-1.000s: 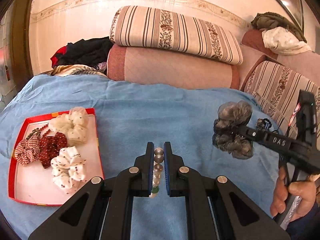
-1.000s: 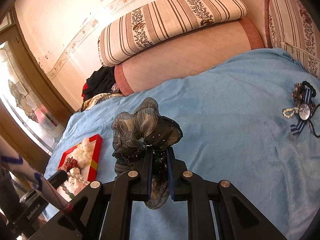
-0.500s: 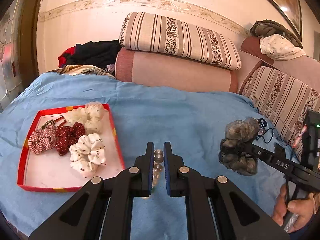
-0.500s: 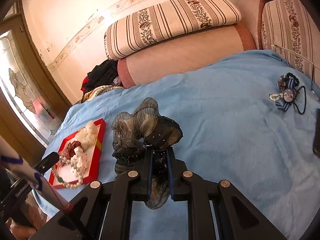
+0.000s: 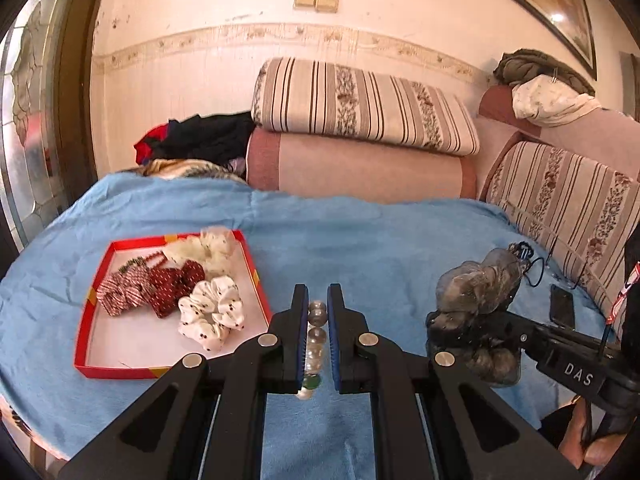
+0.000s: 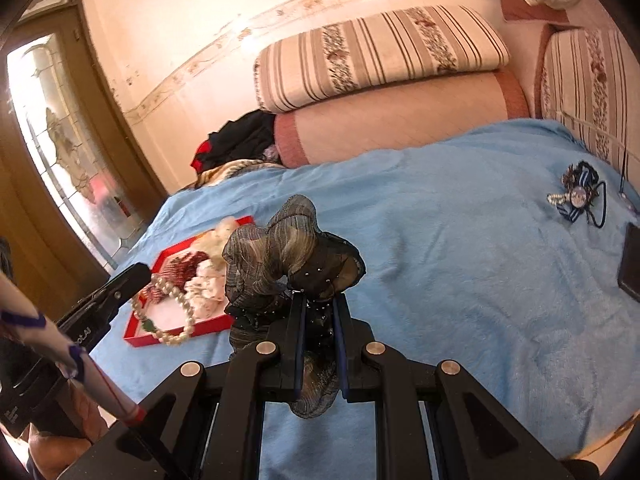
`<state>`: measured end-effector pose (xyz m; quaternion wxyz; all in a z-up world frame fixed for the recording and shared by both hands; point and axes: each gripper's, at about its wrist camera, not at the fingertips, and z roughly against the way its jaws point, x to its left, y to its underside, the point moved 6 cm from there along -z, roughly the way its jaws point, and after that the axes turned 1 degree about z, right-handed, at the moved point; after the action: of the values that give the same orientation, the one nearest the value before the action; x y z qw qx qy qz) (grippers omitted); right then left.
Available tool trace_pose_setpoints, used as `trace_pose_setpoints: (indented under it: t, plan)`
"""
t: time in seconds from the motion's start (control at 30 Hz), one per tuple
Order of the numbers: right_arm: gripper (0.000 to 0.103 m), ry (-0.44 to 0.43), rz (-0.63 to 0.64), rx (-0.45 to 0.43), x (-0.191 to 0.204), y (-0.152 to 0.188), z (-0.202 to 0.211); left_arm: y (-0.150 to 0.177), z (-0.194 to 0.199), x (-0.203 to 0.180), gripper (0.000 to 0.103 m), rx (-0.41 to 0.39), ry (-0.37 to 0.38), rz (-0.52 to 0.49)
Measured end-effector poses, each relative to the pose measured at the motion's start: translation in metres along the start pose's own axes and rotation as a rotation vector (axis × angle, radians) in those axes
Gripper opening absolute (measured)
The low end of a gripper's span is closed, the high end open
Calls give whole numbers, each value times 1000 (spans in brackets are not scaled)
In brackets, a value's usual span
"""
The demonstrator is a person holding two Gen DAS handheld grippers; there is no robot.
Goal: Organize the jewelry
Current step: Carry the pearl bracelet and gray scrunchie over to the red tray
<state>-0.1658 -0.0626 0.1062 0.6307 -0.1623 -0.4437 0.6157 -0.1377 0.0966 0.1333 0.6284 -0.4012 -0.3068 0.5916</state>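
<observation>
My left gripper [image 5: 318, 304] is shut on a pearl bead bracelet [image 5: 315, 334], which hangs as a loop [image 6: 172, 312] in the right wrist view. My right gripper [image 6: 319, 308] is shut on a grey-black sheer scrunchie [image 6: 288, 256], seen at the right of the left wrist view [image 5: 476, 292]. A red tray [image 5: 96, 370] lies on the blue blanket [image 5: 360, 240] to the left, holding white, cream, red and checked scrunchies [image 5: 210, 312]. The bracelet hangs over the tray's near corner [image 6: 140, 338].
A small heap of jewelry with a blue striped ribbon and pearls [image 6: 576, 196] lies far right on the blanket. A dark phone [image 6: 630, 264] lies near it. Striped cushions [image 5: 360, 104] and a bolster [image 5: 360, 168] line the back. A hand [image 5: 580, 440] holds the right tool.
Both grippers have drawn back and risen a little, each keeping its hold. The tray sits closer to centre, and the bracelet now hangs over its near corner.
</observation>
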Motion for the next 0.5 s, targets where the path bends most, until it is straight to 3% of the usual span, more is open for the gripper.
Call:
trace_pose_setpoints:
  t: [0.27, 0.5]
  plan:
    - [14, -6, 55, -59, 32, -15, 35, -17, 33, 5, 9, -57, -2, 21]
    - [14, -19, 102, -35, 56, -18, 24, -18, 32, 25, 9, -60, -41, 45]
